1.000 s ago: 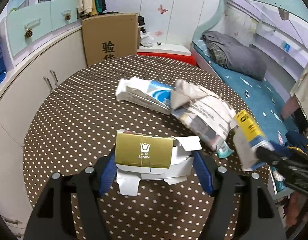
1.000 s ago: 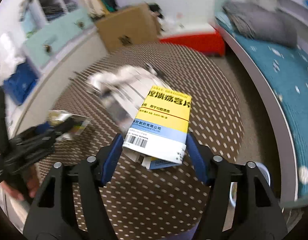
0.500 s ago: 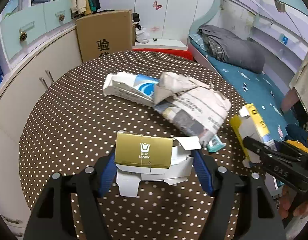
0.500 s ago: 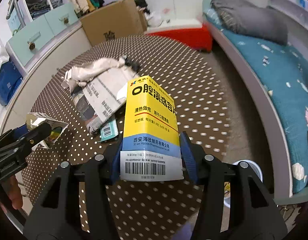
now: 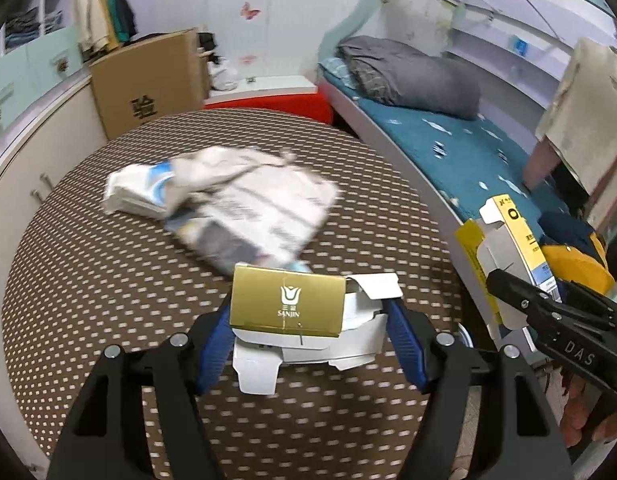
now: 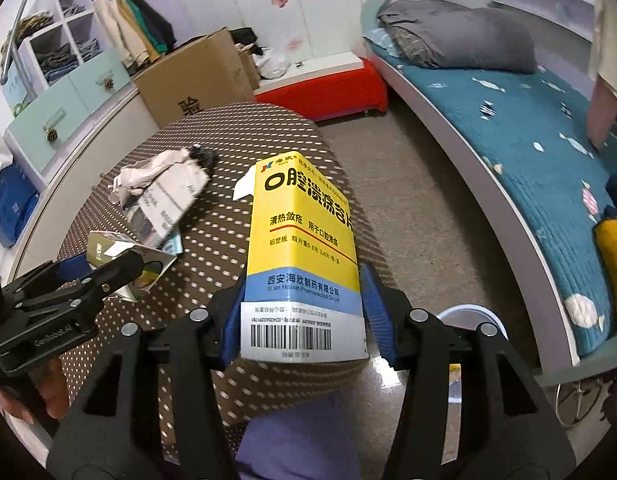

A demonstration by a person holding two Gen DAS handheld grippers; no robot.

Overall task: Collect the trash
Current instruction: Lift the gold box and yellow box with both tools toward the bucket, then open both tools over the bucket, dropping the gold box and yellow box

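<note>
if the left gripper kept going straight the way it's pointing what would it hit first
Probably the crumpled newspaper on the dotted table, just beyond the gold box that the left gripper already holds. The picture is blurred and depth is unclear, so it might meet bare tabletop just before the paper.

Gold box (image 5: 287, 307) in my left gripper (image 5: 308, 340): a white tulip-like logo with "SANJIN" under it.
Yellow box (image 6: 304, 256) in my right gripper (image 6: 304, 320), top face: a small logo with "海欣", then the large name "口腔溃疡含片".
Same box, yellow part: "清热敛疮 用于口腔溃疡"; the smaller line below is too fine for me to read.
Same box, blue band: "西安海欣制药有限公司" and an English line starting "Xi'an Haixin Pharmaceutical".
Same box, white end: a barcode; digits unreadable.
Right gripper body, seen from my left camera: "DAS".
Left gripper body, seen from my right camera: lettering, partly legible, starting "Gen".
Cardboard carton (image 6: 196, 80) by the cupboards: "验".
Newspaper (image 5: 260, 216) on the table: print blurred, unreadable.
</note>
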